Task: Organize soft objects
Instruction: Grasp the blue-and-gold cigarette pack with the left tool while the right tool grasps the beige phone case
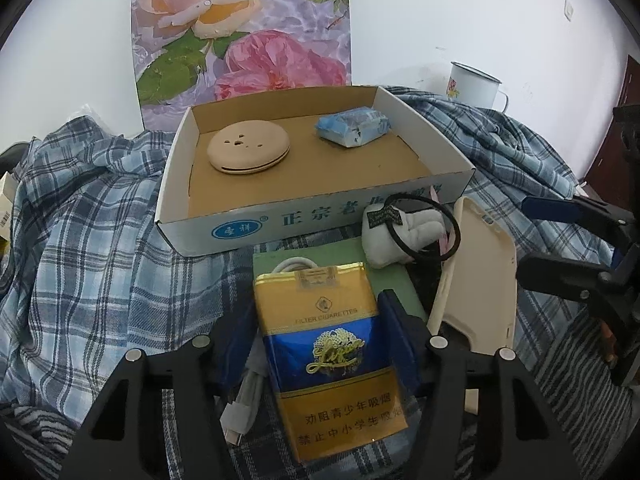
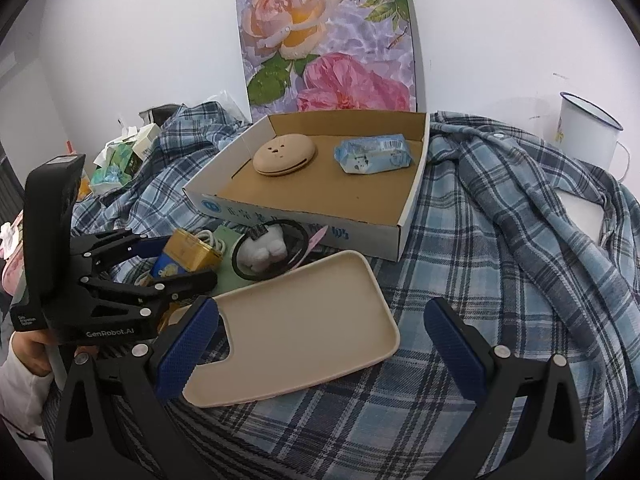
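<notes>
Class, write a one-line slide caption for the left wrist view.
Left gripper grips a cigarette pack before an open cardboard box.

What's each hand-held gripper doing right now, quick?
Left hand-held gripper: closed on the yellow-and-blue soft cigarette pack.
Right hand-held gripper: open, holding nothing; the cream silicone phone case lies between its fingers.

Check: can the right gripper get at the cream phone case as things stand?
Probably yes. The right gripper is open, and the phone case lies on the plaid cloth between its fingers, nothing covering it. The left gripper holds the cigarette pack alongside.
</notes>
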Demonstrator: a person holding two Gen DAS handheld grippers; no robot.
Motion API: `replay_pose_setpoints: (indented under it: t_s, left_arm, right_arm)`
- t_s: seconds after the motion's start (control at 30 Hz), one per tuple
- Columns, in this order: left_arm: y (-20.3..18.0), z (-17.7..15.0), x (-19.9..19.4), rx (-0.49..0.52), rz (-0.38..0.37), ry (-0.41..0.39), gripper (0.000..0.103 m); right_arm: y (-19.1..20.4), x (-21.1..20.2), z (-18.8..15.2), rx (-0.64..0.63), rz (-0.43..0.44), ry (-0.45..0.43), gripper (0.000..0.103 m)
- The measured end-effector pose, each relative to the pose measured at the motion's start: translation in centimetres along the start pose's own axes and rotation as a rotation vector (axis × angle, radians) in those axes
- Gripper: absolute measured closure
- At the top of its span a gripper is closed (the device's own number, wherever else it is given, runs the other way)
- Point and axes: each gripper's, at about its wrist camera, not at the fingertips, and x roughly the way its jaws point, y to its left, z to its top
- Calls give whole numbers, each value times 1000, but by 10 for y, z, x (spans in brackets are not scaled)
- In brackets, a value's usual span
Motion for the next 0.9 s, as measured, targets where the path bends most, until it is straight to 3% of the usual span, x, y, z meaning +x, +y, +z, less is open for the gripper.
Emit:
replay_pose_setpoints:
  t_s: [0.4,0.67,0.83,0.9]
  left_arm:
    - [2,-2,-16,-10,-31,-58,44]
    - [6,-4,-22,-32,-59,-64,44]
    - [2,-6,-22,-15,-62,-55,44]
    - [1,-7,-21,-9,-58,-49,44]
  right_arm:
    - [0,16,1,-15,28,71,1]
    - [16,12,1,-93,11,95,1]
    - [-2,12,8,-121,-46,119,1]
    - [-10,15,12,-135,-11,131,1]
